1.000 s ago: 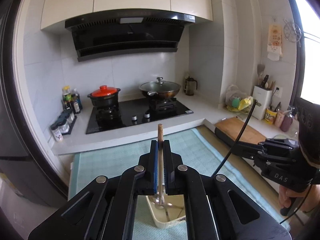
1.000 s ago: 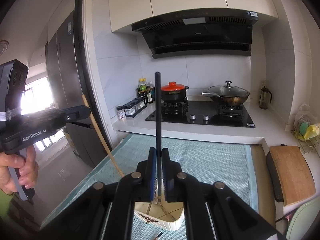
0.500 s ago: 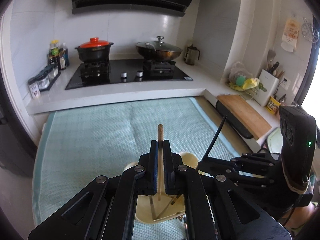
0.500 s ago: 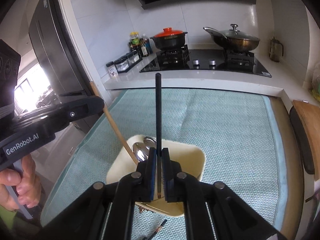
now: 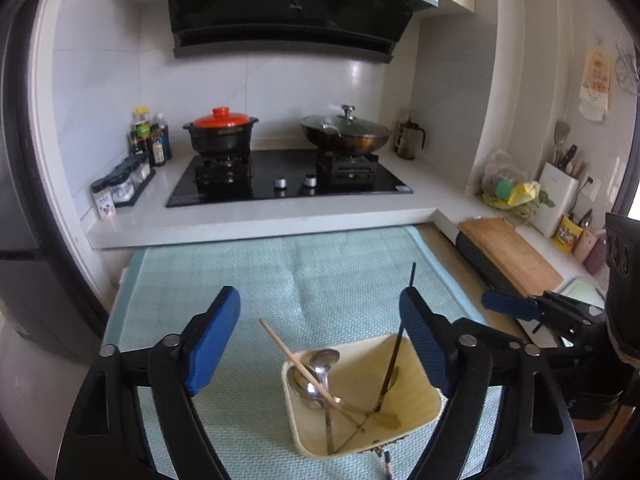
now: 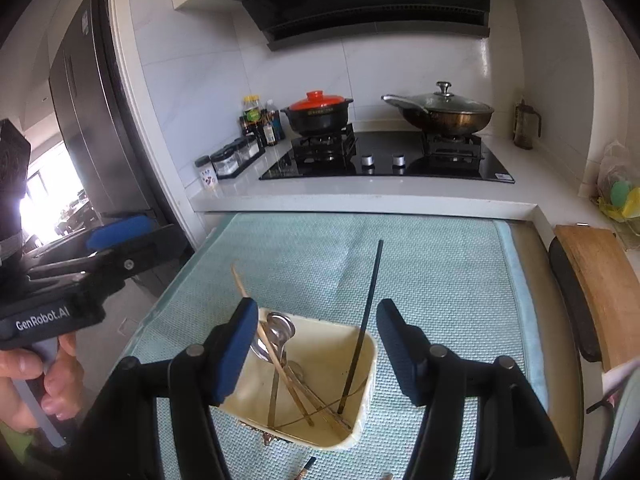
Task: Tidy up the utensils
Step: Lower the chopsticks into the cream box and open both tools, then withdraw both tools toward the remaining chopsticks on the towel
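Note:
A cream container (image 5: 412, 396) (image 6: 328, 344) sits on the green mat and holds metal spoons (image 5: 320, 372) (image 6: 280, 332) and several thin sticks. A wooden chopstick (image 5: 286, 354) (image 6: 242, 286) leans out over its left rim. A black chopstick (image 5: 396, 344) (image 6: 368, 312) leans against its right wall. My left gripper (image 5: 316, 340) hovers just above the container with its jaws opening; the wooden chopstick lies between them, untouched. My right gripper (image 6: 318, 348) is also opening, and the black chopstick stands free between its pads.
The green mat (image 5: 320, 272) ends at a white counter with a black hob (image 6: 384, 160), a red-lidded pot (image 5: 220, 132) and a lidded wok (image 5: 344, 132). Spice jars (image 5: 120, 188) stand at the left. A wooden cutting board (image 5: 508, 252) lies at the right. A loose utensil tip (image 5: 386, 460) pokes out below the container.
Both grippers came down to the container and went from shut to open. The wooden chopstick and the black chopstick, held before, now rest in the container.

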`<state>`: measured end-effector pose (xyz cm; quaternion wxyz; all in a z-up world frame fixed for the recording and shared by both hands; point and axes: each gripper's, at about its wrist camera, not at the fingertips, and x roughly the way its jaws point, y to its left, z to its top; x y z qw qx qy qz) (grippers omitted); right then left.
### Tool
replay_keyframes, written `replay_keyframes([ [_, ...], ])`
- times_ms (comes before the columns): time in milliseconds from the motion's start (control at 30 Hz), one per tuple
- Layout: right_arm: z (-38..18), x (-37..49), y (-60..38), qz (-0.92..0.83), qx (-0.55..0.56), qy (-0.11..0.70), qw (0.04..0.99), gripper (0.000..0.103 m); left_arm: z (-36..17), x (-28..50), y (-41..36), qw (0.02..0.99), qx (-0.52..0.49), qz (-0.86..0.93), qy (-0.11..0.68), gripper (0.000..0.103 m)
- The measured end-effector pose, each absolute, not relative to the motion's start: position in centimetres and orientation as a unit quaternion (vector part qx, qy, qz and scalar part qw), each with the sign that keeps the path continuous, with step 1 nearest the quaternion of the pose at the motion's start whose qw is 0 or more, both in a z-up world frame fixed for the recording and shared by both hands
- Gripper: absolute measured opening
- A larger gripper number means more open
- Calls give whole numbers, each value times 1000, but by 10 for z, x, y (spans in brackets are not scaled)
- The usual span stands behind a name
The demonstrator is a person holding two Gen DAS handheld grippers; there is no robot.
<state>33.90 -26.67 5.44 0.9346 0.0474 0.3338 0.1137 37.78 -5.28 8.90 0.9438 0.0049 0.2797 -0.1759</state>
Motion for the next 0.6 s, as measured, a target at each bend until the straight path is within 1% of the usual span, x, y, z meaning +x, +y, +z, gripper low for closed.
replay_keyframes([
  [67, 73, 319, -273, 112, 48, 310, 943, 63, 104, 357, -43, 954, 4, -163, 251, 100],
  [133, 91, 293, -278, 110, 41, 287, 951, 65, 115, 333, -34, 961, 9, -155, 228, 100],
  [167, 100, 277, -281, 108, 37, 275, 955, 71, 118, 319, -29, 964, 11, -152, 220, 101],
  [233, 114, 245, -288, 102, 29, 252, 962, 78, 118, 293, -17, 967, 10, -145, 207, 102],
  [267, 119, 227, -294, 98, 23, 241, 965, 80, 115, 281, -10, 968, 5, -143, 205, 102],
  [367, 122, 182, -306, 89, -8, 225, 970, 80, 94, 251, 11, 963, -29, -144, 226, 102],
  [433, 113, 156, -312, 85, -29, 229, 969, 80, 70, 234, 23, 951, -50, -152, 263, 102],
  [500, 97, 131, -315, 80, -51, 241, 966, 80, 44, 216, 23, 937, -28, -177, 301, 102],
  [600, 62, 98, -314, 83, -91, 263, 957, 80, 5, 182, 13, 928, 58, -181, 319, 102],
])
